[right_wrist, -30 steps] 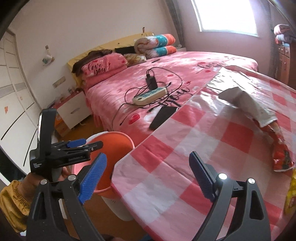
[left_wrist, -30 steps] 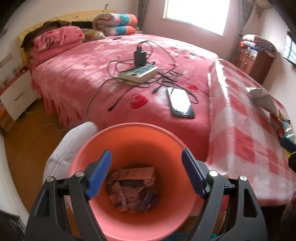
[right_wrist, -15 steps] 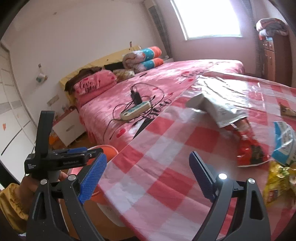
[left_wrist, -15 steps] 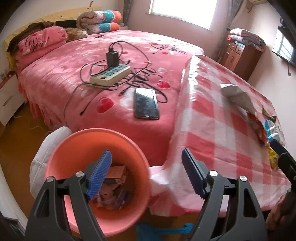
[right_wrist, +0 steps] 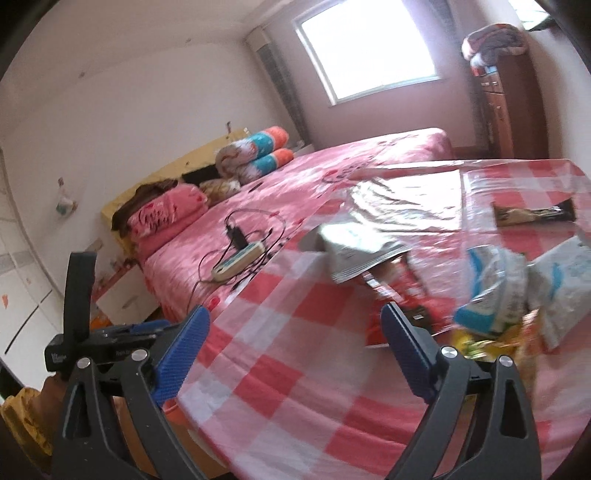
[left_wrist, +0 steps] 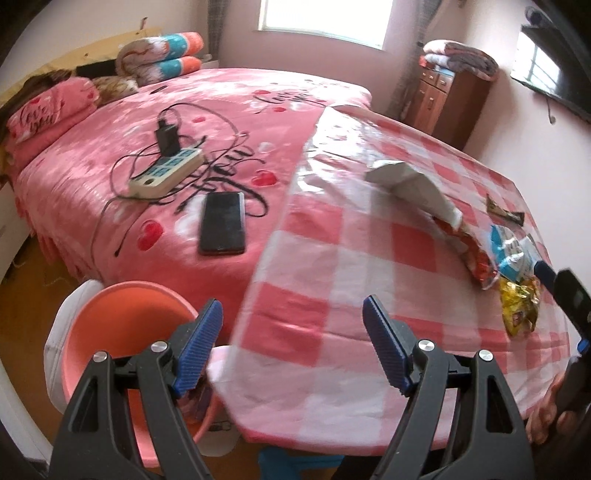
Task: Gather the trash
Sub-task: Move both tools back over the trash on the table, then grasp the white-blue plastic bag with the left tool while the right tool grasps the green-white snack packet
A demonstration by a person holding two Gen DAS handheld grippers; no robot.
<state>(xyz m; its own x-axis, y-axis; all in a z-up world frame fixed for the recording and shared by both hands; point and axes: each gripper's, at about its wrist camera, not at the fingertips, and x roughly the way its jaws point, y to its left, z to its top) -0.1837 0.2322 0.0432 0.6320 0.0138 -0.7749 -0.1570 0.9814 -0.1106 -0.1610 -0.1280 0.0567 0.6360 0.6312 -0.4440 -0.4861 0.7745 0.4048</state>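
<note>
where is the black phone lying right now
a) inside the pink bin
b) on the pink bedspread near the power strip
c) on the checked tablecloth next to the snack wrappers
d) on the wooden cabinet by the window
b: the phone lies flat on the pink bedspread, just in front of the power strip, off the edge of the checked tablecloth.

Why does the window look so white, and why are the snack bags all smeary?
In both views the window is far brighter than the room, so it washes out to white. In the right wrist view the snack bags look smeared with blur; the left wrist view shows them a bit sharper. The shiny tablecloth throws back window glare. The fisheye lens bends the walls.
</note>
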